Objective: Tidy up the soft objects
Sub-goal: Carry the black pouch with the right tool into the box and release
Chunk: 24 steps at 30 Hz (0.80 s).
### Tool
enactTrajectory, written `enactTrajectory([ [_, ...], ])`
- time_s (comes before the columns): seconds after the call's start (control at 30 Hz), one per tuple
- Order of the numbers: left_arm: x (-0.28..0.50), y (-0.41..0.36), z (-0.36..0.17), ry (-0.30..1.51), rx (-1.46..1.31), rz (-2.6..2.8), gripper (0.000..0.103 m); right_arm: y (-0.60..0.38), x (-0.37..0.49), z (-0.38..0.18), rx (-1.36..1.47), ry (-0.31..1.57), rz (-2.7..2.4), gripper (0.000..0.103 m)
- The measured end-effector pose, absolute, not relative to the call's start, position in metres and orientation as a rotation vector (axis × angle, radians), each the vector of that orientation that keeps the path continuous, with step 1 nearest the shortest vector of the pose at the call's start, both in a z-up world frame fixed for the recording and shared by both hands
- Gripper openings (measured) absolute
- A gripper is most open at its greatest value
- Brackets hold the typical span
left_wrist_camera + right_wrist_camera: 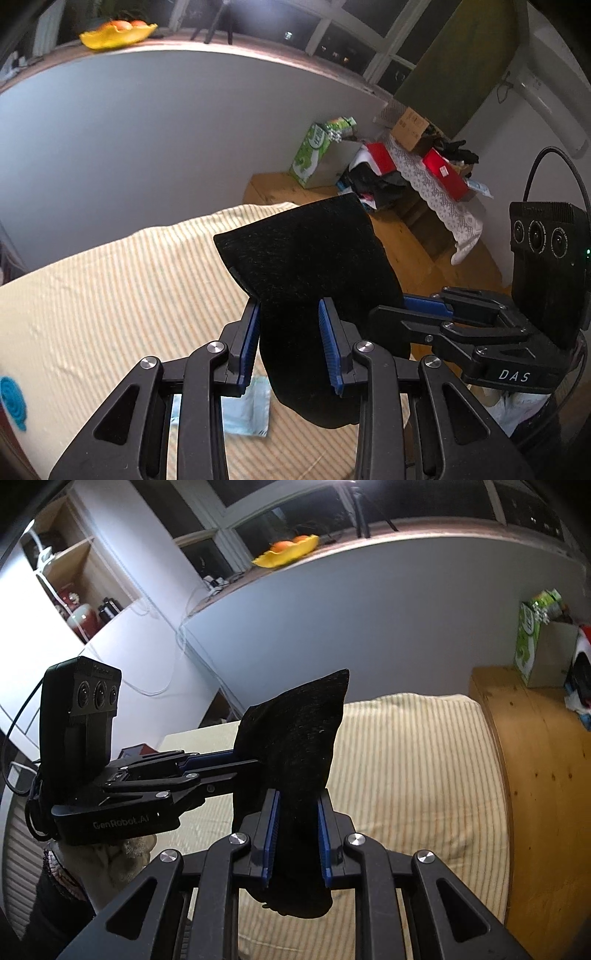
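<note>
Black cloth (310,266) pinched between both hand-held grippers — left (291,343), right (297,834).

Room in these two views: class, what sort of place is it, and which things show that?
Most likely a bedroom at night: a bed with a yellow striped sheet, a wooden floor cluttered with boxes, and a dark window above a long sill.
</note>
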<state>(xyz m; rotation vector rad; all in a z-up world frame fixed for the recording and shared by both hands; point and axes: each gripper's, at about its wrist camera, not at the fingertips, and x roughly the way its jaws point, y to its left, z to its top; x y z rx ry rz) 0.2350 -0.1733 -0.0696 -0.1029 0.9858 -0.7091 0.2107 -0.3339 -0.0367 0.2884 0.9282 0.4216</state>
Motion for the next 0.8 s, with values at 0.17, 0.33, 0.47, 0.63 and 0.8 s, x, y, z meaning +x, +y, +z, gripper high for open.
enactTrajectory([
  [0.17,0.222,-0.142,-0.054,0.947,-0.115,-0.669,0.029,-0.307,0.205,-0.019,0.260,0.904,0.466,0.018],
  [0.33,0.206,-0.103,-0.040,0.908,-0.134,-0.616,0.029,-0.272,0.200,-0.005,0.229,0.886,0.523,0.017],
  [0.47,0.192,-0.066,-0.033,0.889,-0.150,-0.566,0.029,-0.233,0.197,0.005,0.207,0.881,0.588,0.017],
  [0.63,0.173,-0.015,-0.029,0.865,-0.178,-0.480,0.029,-0.183,0.195,0.011,0.178,0.882,0.667,0.017],
  [0.8,0.153,0.047,-0.025,0.846,-0.221,-0.388,0.029,-0.125,0.197,0.016,0.163,0.892,0.759,0.017],
])
